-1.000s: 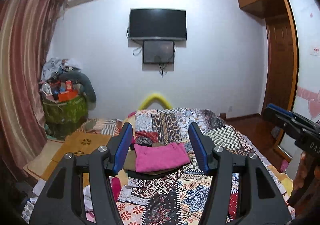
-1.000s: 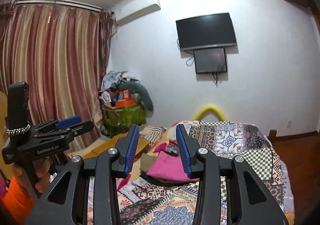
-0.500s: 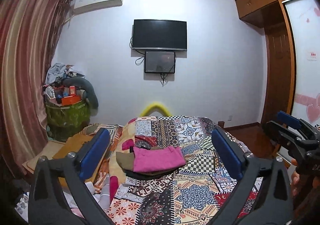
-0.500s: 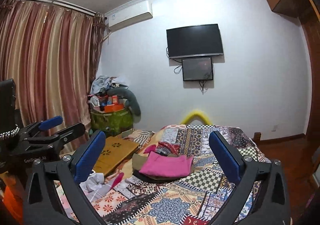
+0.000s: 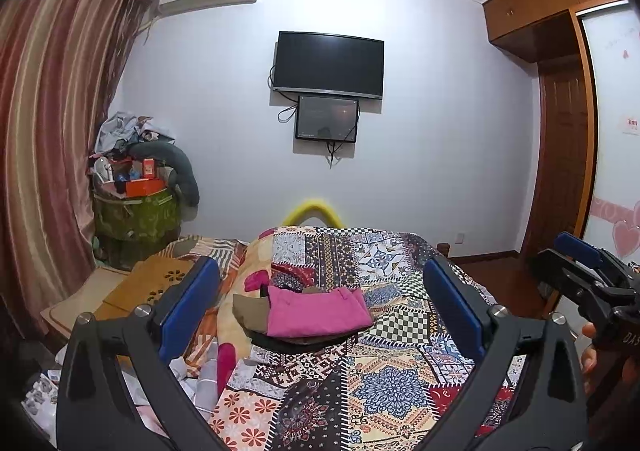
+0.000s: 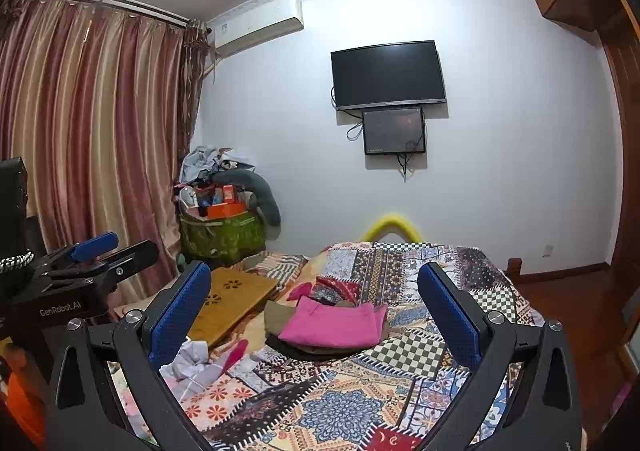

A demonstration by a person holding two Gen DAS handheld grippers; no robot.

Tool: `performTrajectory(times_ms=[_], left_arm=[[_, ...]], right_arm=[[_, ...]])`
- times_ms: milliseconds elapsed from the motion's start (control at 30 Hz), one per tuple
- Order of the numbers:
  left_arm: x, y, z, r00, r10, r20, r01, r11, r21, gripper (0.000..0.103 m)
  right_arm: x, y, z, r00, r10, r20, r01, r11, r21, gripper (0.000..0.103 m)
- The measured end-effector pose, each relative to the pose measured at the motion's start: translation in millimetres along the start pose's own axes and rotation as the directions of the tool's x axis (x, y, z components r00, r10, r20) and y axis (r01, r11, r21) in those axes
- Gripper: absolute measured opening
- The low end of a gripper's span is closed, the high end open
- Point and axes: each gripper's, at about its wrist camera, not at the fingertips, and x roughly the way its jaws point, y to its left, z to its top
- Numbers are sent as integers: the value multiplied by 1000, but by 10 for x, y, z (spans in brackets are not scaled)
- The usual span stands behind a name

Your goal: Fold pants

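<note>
Both the left claw [image 5: 320, 307] and right claw [image 6: 314, 307] gape wide, empty, above the patchwork quilt [image 5: 380, 383]; soft folded pink pants [image 5: 316, 311] lie ahead between their ribbed blue pads [image 5: 188, 311].

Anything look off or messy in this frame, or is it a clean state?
Nothing damaged or spilled. The folded pink pants sit neatly on a small clothes stack on the patchwork bedspread. Only loose crumpled items lie at the bed's left edge. Left gripper and right gripper are open, holding nothing.

Dim, bluish indoor light, soft shadows, sharp focus, heavy fisheye bending with dark corners.
</note>
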Motion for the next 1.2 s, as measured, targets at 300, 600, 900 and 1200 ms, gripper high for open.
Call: performTrajectory(times_ms=[300,600,900,1200], left_arm=[[21,-31,-7,1000,5,-16,-5,1000,11,103],[31,-44,-9,1000,0,-15,1,1000,13,103],[26,-71,10,1000,-11,-15,11,1000,17,103],[22,-111,25,1000,-15,-11,16,999,32,103]], right_arm=[[-26,1,-14,1000,-4,3,4,1000,-3,103],[-62,9,-13,1000,-14,5,14,1000,-3,103],[-113,-9,15,1000,-14,8,14,1000,2,103],[-140,-34,25,1000,-18,12,17,1000,15,103]])
